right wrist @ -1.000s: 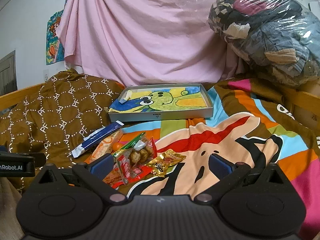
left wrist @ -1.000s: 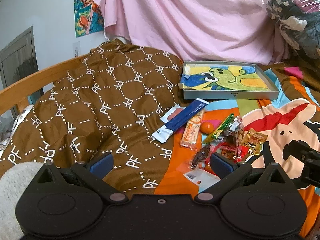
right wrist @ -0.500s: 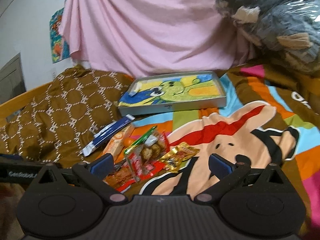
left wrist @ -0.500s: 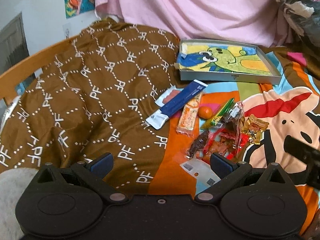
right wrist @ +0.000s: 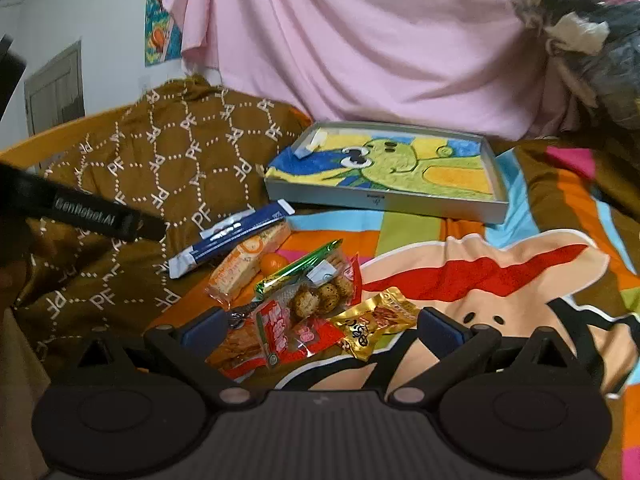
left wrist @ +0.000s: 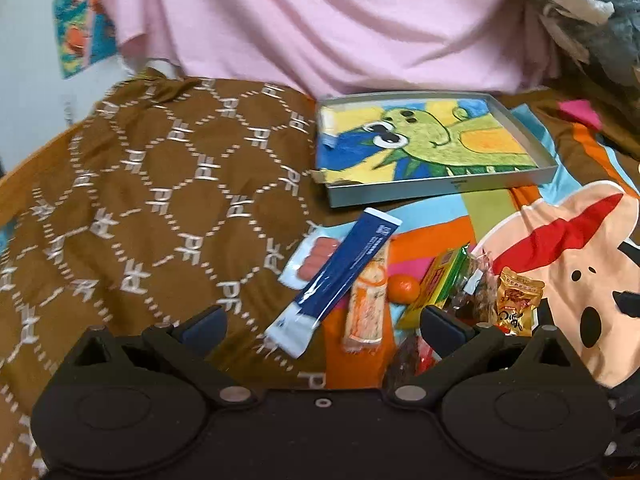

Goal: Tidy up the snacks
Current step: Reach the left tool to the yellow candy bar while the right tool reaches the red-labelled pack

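Snacks [right wrist: 296, 292] lie at frame centre below the tray [right wrist: 384, 200], with both the left gripper [left wrist: 322, 322] and right gripper [right wrist: 320, 324] spread wide, holding nothing.

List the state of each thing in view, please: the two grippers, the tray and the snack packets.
Left gripper: open, holding nothing.
Right gripper: open, holding nothing.
Tray: on the bed, no snacks in it.
Blue packet: sealed, lying across the orange packet.
Gold packet: sealed, lying on the blanket.
Orange fruit: whole, among the packets.
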The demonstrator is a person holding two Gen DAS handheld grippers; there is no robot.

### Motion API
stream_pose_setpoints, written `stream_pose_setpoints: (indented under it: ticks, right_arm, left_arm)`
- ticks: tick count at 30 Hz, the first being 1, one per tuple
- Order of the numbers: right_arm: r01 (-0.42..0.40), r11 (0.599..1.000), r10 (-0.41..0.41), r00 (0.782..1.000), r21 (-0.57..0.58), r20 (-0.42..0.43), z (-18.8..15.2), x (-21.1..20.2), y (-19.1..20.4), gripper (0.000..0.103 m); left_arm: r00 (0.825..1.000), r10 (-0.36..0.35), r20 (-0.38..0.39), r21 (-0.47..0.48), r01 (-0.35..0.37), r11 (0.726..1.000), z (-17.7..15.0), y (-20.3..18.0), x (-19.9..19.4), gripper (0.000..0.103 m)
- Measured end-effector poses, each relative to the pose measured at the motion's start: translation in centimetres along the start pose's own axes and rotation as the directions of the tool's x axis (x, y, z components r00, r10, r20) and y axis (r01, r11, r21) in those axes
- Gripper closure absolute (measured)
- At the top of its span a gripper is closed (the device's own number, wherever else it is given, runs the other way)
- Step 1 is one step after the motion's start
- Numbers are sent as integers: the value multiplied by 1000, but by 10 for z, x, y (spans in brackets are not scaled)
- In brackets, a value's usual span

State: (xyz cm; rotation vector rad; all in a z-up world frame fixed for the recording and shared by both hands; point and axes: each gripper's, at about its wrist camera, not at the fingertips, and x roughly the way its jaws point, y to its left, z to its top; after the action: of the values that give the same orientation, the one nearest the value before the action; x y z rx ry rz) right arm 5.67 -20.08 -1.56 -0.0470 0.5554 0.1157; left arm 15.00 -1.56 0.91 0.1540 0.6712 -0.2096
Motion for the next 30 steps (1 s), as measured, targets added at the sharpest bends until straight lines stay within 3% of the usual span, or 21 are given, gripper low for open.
stream_pose_setpoints:
  ticks: [6,10,15,22,28,30]
  right_arm:
    - [-18,999,19,1000,35,-18,-1,40,8,0]
    - [-14,999,15,999,30,-29,-2,68,15,0]
    - [8,998,-5,999,60,-50,-4,94,15,4]
    - [35,994,-26,996,102,-87,-9,113,4,27]
    - [28,994,-14,992,108,-128,-5,108,-8,65]
    - [20,996,-6,986,87,-165,-3,106,-15,71]
  left_arm:
    - [997,-79,1,-68,79,995,15,0,36,1]
    - [991,-130,8,-62,130,990,18,-4,53,1]
    - [980,-195,-27,-94,191,977,15,-4,72,1]
    - [970,-241,-47,-130,233,964,13,-2,84,1]
    - [977,-206,-51,-10,206,979,12,-13,89,1]
    - [978,-199,-59,39,202,979,10,-17,88,1]
